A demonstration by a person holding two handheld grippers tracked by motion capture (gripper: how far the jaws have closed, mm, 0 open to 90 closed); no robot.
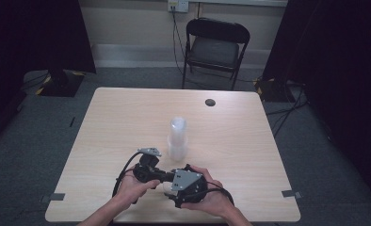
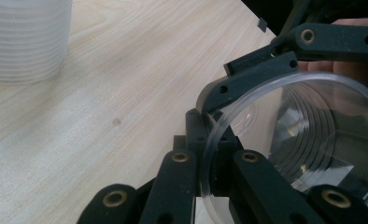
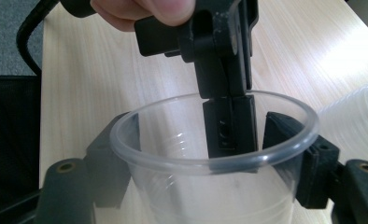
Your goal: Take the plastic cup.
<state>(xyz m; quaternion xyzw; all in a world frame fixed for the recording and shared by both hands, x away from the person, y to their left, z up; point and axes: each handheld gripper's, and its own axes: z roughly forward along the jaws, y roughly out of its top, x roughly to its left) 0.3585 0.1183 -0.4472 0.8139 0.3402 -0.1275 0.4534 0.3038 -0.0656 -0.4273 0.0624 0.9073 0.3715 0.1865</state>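
left tool [image 3: 229, 100]: pinching clear cup [image 3: 210, 177] rim at 12 o'clock — jaws closed on wall
right tool [image 3: 210, 154]: clamping cup's outside — gripping it
cup stack [image 1: 177, 140]: sitting on surface [image 1: 117, 122]

Two grippers are in use: the left gripper [image 1: 161, 177] and the right gripper [image 1: 167, 187], one in each of the person's two hands. Between them sits one single clear plastic cup [image 3: 215, 154], its rim pinched by the left gripper's jaws and its wall flanked by the right gripper's. Just beyond the grippers stands one stack of cups [image 1: 177, 139]; the number in it cannot be told. Farther off are one table [image 1: 127, 117] and one folding chair [image 1: 215, 47].
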